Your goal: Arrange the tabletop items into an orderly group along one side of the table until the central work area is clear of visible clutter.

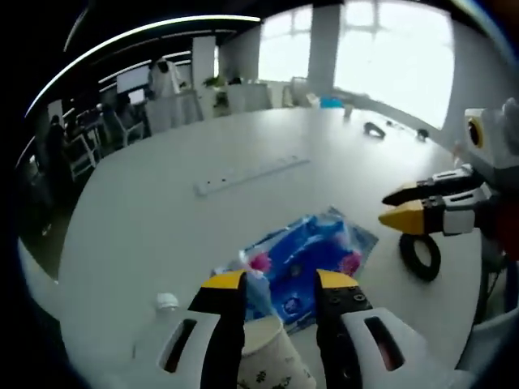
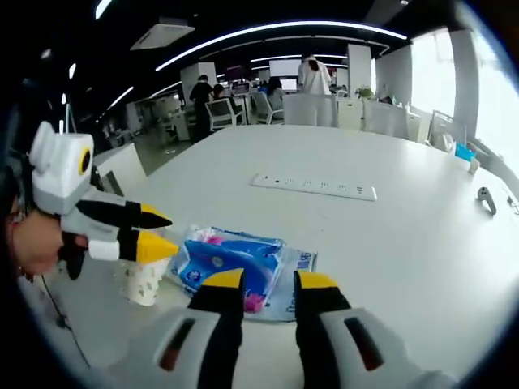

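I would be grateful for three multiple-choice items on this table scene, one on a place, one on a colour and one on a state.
1. Where does the paper cup stand?
A. On the white power strip
B. Beside the blue plastic pack, under the left gripper
C. At the far table edge near the windows

2. What colour are the tips of both grippers?
A. Yellow
B. Green
C. Red

3. How do the jaws of the right gripper stand?
A. Shut on the cup
C. Shut on the pack
B. Open, gripping nothing

Answers: 1 B, since the right gripper view shows the cup next to the pack below the left gripper; 2 A, the tips are yellow in both views; 3 B, a clear gap shows the pack between them.
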A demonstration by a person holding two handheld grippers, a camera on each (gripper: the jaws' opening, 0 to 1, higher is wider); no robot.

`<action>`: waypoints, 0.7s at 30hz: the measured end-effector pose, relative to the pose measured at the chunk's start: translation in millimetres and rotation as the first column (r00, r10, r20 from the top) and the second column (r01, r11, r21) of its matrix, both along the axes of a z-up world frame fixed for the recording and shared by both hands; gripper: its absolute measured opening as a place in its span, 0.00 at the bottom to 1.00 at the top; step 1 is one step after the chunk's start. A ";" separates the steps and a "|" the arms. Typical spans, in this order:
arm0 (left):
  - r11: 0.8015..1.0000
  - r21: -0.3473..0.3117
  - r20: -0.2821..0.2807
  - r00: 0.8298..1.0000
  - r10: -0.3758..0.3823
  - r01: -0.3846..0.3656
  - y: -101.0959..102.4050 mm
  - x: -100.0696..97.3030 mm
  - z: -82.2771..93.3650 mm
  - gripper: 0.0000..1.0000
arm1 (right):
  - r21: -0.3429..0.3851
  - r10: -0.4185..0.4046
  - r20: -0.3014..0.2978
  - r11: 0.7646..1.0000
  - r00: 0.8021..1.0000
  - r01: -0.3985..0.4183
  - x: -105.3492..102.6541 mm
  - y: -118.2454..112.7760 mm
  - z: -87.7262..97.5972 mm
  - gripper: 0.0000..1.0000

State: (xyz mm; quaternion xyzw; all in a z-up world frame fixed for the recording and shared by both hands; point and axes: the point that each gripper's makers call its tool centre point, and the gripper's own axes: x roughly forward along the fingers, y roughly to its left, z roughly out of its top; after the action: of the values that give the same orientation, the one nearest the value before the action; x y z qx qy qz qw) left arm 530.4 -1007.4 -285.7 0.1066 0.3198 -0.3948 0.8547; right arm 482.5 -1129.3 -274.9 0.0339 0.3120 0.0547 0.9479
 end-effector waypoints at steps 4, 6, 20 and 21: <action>1.000 0.014 0.001 1.000 -0.005 0.005 1.5 2.4 -2.3 0.30 | -0.003 0.001 -0.006 1.000 1.000 -0.001 1.1 -1.0 -2.8 0.22; 0.999 0.032 0.011 1.000 -0.013 0.013 1.9 3.6 -3.0 0.31 | -0.004 0.002 -0.008 1.000 1.000 -0.002 4.3 -0.5 -5.8 0.22; 0.996 0.087 -0.016 1.000 -0.019 0.020 -2.2 13.2 -16.5 0.30 | -0.008 0.008 -0.055 1.000 0.998 -0.008 18.8 0.8 -27.2 0.21; 0.995 0.093 -0.019 1.000 -0.020 0.021 -2.3 13.4 -17.8 0.30 | -0.008 0.008 -0.057 1.000 0.998 -0.009 19.6 0.8 -28.1 0.21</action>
State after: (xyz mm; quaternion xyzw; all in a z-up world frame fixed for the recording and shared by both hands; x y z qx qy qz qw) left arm 543.8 -1009.7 -303.5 0.1458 0.3445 -0.3892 0.8418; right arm 502.0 -1128.5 -303.0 0.0303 0.3392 0.0565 0.9385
